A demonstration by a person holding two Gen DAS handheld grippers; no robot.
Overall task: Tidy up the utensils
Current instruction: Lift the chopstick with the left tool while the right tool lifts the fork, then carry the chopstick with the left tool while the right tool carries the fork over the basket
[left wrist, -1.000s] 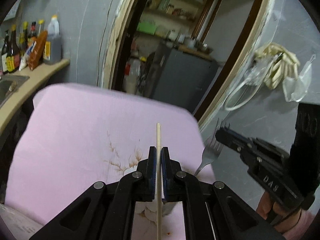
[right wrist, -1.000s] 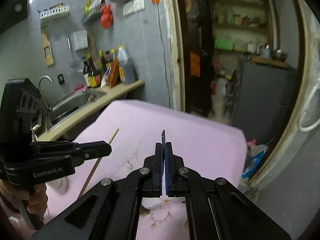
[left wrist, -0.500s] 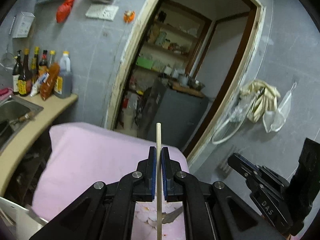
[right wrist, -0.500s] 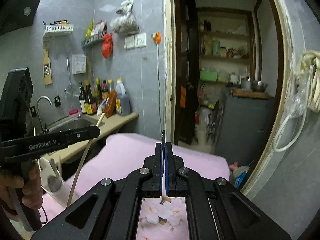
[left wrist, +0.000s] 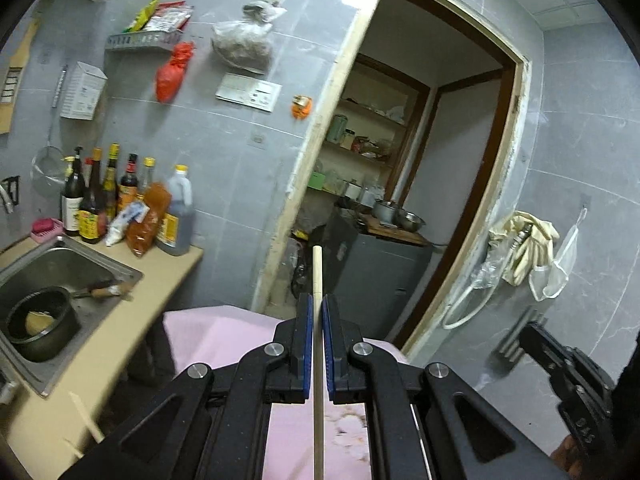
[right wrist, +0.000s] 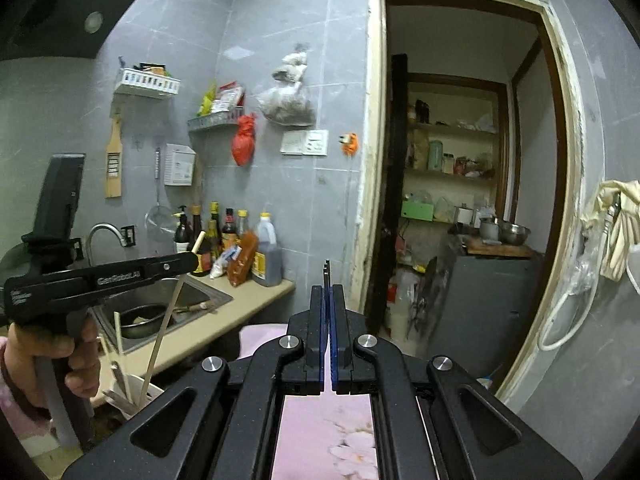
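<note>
Left gripper [left wrist: 317,320] black with blue pads, clamping a pale tan wooden chopstick [left wrist: 317,280]. Right gripper [right wrist: 329,300] same black and blue, pinching a dark metal fork [right wrist: 327,270]. Pink tablecloth [left wrist: 224,332] with faint white blossom print. Grey tiled wall [right wrist: 304,40]. Beige countertop [left wrist: 120,344], steel-grey sink [left wrist: 60,268]. Red bag [right wrist: 243,142] hanging. Dark bottles [left wrist: 100,196] with yellow caps, red-yellow labels. Cream gloves [left wrist: 528,240].
</note>
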